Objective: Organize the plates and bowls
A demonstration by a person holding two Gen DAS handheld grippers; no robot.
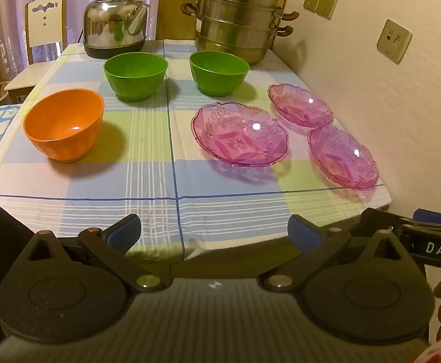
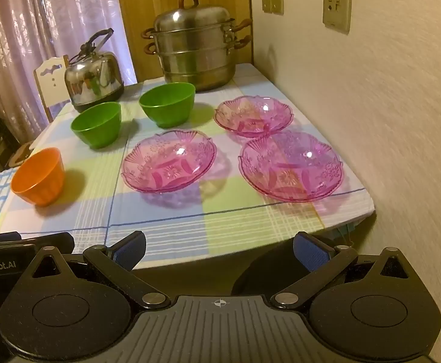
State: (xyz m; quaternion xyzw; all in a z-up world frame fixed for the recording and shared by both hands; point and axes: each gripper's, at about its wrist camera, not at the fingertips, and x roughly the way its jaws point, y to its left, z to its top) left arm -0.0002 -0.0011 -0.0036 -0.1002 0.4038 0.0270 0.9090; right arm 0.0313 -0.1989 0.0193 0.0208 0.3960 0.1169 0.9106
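On the checked tablecloth (image 1: pixel 147 181) we count three pink glass plates (image 1: pixel 240 134) (image 1: pixel 300 105) (image 1: pixel 343 157), two green bowls (image 1: pixel 135 75) (image 1: pixel 218 72) and one orange bowl (image 1: pixel 64 124). Behind them we count one steel kettle (image 1: pixel 114 24) and one stacked steel steamer pot (image 1: pixel 238 18). On the wall we count three socket plates (image 1: pixel 394 40).

Textured cream wall (image 2: pixel 386 106), lilac curtains (image 2: pixel 38 30), white chair (image 1: pixel 45 21), checked tablecloth (image 1: pixel 147 181)
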